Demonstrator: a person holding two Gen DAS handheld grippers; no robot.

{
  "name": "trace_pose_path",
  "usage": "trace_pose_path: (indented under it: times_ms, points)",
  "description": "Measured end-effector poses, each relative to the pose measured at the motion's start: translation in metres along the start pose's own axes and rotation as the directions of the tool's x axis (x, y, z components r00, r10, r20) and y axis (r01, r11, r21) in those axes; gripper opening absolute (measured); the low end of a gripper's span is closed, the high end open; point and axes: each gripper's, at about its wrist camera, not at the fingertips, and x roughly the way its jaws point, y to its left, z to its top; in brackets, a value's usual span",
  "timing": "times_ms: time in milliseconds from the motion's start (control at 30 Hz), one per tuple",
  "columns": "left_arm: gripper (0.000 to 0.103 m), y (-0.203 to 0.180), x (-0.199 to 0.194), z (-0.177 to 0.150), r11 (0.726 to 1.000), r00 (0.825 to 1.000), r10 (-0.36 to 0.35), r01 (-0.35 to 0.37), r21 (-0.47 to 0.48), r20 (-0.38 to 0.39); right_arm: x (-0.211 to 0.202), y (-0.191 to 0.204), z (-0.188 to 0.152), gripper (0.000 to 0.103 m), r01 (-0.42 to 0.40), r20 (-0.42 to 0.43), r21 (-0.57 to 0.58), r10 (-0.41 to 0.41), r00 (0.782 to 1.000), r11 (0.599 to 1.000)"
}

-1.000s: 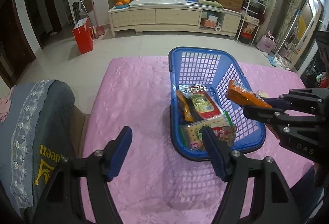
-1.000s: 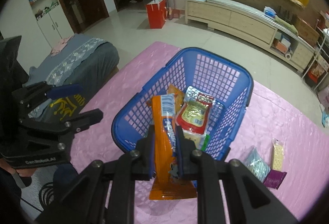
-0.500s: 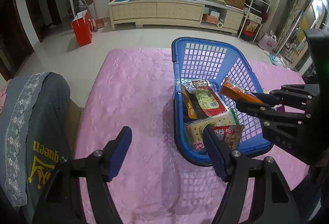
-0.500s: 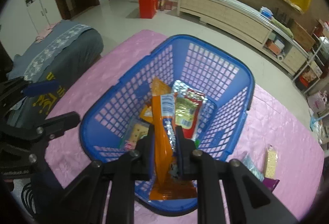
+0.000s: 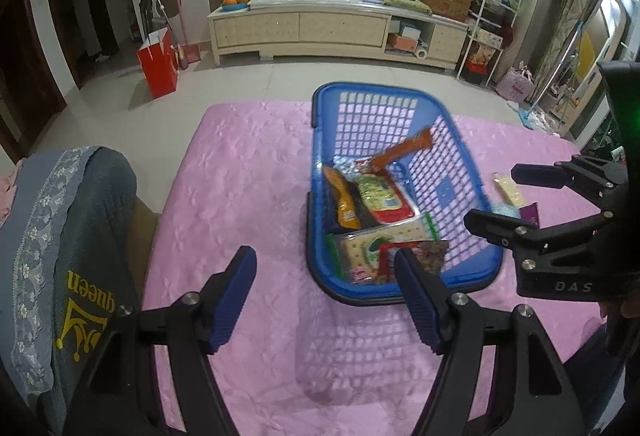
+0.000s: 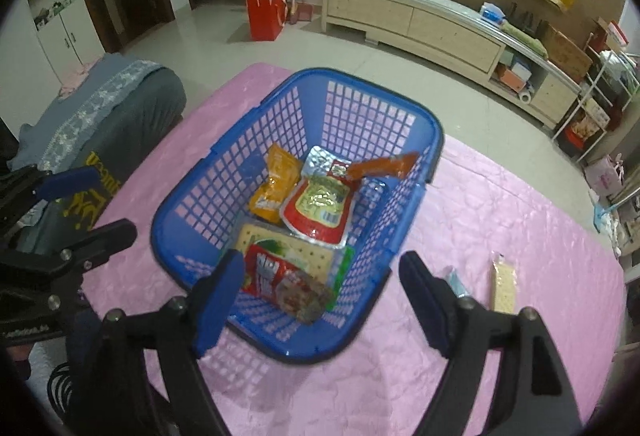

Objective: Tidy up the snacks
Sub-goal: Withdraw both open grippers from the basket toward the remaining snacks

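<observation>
Released from the right gripper (image 6: 320,292), the long orange snack packet (image 6: 382,166) that was pinched between its pads a second ago is now inside the blue plastic lattice basket (image 6: 256,140), leaning blurred against the far right wall with its lower end over the red and silver foil pouch (image 6: 320,204). That gripper's jaws have just been opening and now stand wide apart with nothing between them, above the basket's near rim.

Beside the red pouch, a yellow-orange packet (image 6: 276,184) lies toward the left wall. Nearer the camera, a clear pack of pale crackers (image 6: 288,248) sits under a red wrapper with a dark printed end (image 6: 280,284).

From the left wrist view, the left gripper (image 5: 324,296) is spread too and holds nothing, above the pink quilted cloth (image 5: 240,196) just short of the basket's near left corner. The basket (image 5: 316,228) rests on this cloth.

Outside the basket to its right, a slim cracker pack (image 6: 503,288) and a small pale blue packet (image 6: 456,282) lie on the cloth. A purple wrapper (image 5: 530,214) shows there in the left view.

A grey blanket with yellow lettering (image 5: 72,256) lies at the cloth's left edge.
</observation>
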Motion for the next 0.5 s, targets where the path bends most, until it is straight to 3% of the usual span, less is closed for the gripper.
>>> trace_pose_path:
  times_ms: [267, 500]
  points:
    - [0.076, -0.036, -0.037, -0.001, 0.999, 0.998, -0.012, 0.009, 0.053, 0.062, -0.054, -0.026, -0.022, 0.083, 0.005, 0.061, 0.039, -0.007, 0.998, 0.999]
    - [0.076, -0.074, -0.047, 0.001, 0.995, 0.996, -0.046, 0.039, 0.089, 0.076, -0.081, -0.055, -0.042, 0.083, 0.02, 0.091, 0.079, -0.027, 0.995, 0.997]
